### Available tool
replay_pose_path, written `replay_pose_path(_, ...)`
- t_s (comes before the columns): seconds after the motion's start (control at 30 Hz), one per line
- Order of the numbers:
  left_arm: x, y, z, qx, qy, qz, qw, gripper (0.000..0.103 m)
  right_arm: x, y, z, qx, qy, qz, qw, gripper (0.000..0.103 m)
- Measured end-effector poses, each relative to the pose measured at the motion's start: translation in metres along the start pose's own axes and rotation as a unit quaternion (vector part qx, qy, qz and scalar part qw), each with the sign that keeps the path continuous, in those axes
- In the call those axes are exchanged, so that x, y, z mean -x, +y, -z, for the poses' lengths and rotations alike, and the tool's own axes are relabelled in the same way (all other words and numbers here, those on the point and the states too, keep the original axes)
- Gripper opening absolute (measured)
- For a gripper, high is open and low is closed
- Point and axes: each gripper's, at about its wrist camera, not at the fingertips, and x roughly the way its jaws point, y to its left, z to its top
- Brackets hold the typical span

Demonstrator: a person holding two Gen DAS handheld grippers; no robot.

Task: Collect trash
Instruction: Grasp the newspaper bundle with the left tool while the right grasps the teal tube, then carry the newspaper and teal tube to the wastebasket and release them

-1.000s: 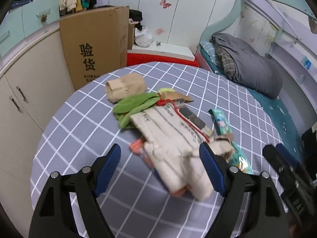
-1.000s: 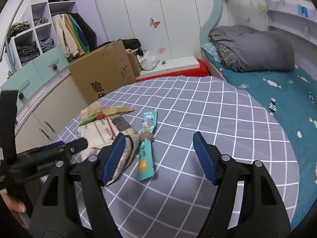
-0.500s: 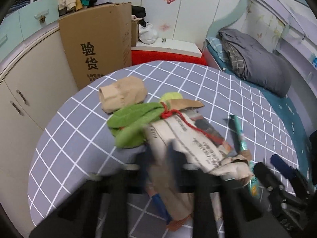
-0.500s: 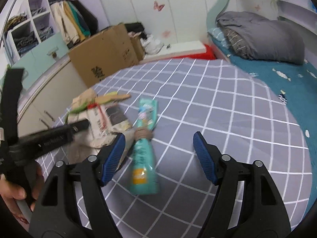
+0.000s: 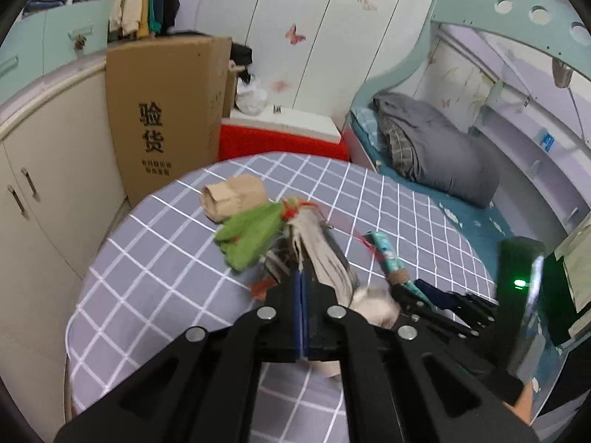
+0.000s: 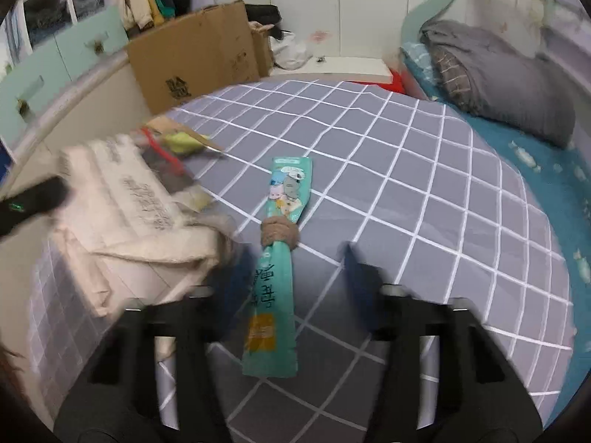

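My left gripper (image 5: pixel 301 288) is shut on the edge of a cream cloth bag with printed text (image 5: pixel 325 258), lifted and tilted off the checked table (image 5: pixel 147 258). The bag also shows in the right wrist view (image 6: pixel 140 206). A green leafy wrapper (image 5: pixel 251 232) tied with red string and a crumpled brown paper bag (image 5: pixel 231 199) lie beyond it. A teal snack packet (image 6: pixel 280 243) with a brown band around its middle lies on the table. My right gripper (image 6: pixel 291 280) is open, blurred, with its fingers either side of the packet's near half.
A tall cardboard box (image 5: pixel 166 114) stands behind the table beside a cream cabinet (image 5: pixel 37 184). A bed with a grey duvet (image 5: pixel 432 147) lies to the right. A red and white box (image 5: pixel 280 136) stands at the back.
My left gripper has closed on the cloth bag and lifted its edge. My right gripper has moved in over the teal packet, which now lies between its fingers.
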Motion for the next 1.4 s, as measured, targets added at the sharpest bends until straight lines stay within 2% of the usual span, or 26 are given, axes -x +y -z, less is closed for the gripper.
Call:
replay_pose_path(0.1,0.017,0.007,0.005,0.007,-0.007,0.025,0.9996,0.000,0.003,-0.004,0.002,-0.018,0.000,-0.017,1.000,0.022)
replay_pose_path(0.27,0.052,0.030,0.013,0.030,-0.025,0.050,0.9980,0.000,0.028,0.008,0.008,-0.030,-0.032,-0.044,0.998,0.022)
replay_pose_path(0.43,0.088,0.062,0.022,0.056,-0.046,0.064,0.9953,0.000,0.065,0.046,0.008,-0.010,-0.061,-0.095,0.994,0.022)
replay_pose_path(0.57,0.114,0.091,0.029,0.078,-0.069,0.062,0.9927,0.000,0.088,0.089,0.010,0.016,-0.078,-0.127,0.989,0.022)
replay_pose_path(0.83,0.156,0.160,0.046,0.114,-0.099,0.028,0.9881,0.000,0.104,0.201,0.014,0.077,-0.081,-0.203,0.973,0.022)
replay_pose_path(1.1,0.190,0.251,0.063,0.164,-0.119,-0.034,0.9786,0.000,0.089,0.310,0.022,0.125,-0.052,-0.269,0.954,0.022)
replay_pose_path(1.23,0.190,0.297,0.074,0.187,-0.109,-0.067,0.9741,0.000,0.066,0.369,0.030,0.143,-0.029,-0.292,0.945,0.022)
replay_pose_path(1.4,0.157,0.358,0.092,0.221,-0.064,-0.107,0.9674,0.000,0.026,0.421,0.043,0.149,0.015,-0.304,0.941,0.022)
